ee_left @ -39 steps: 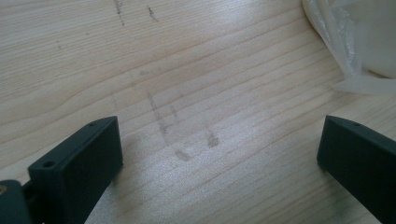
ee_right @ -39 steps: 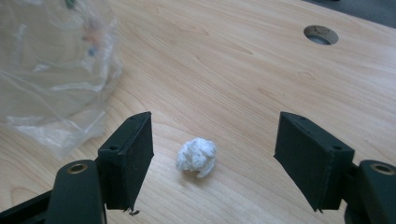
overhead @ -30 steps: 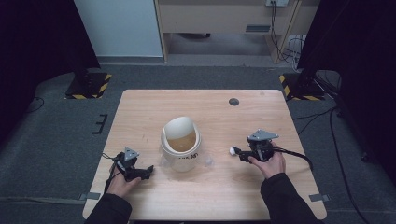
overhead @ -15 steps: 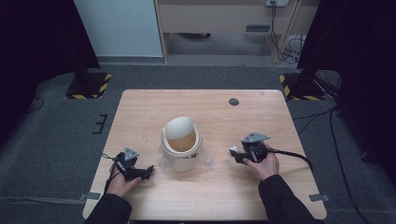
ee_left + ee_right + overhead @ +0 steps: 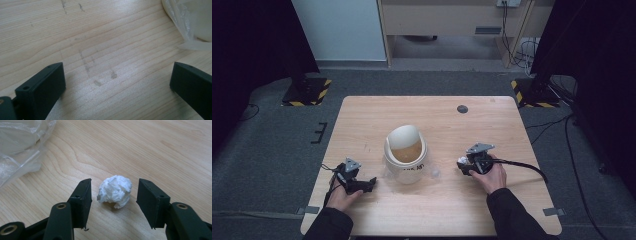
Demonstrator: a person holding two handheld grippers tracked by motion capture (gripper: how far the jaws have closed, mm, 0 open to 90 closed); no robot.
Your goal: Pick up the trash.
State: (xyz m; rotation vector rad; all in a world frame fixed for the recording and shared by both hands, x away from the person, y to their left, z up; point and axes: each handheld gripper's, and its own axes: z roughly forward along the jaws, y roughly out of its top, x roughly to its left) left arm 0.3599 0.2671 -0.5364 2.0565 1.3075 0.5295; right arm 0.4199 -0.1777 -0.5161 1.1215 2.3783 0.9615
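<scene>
Near the counter's [image 5: 362, 115] front right, the right gripper [image 5: 113, 195] brackets a crumpled paper ball [image 5: 115, 191], jaws just closing, gaps showing either side. The left gripper [image 5: 117, 80], jaws wide apart, rests over bare wood at the front left beside the lined bin [image 5: 406, 155].

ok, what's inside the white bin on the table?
High view: the white bin has its lid tipped back, showing a tan inner wall and a clear plastic liner spilling around its base. The bottom is hidden by the rim.
</scene>
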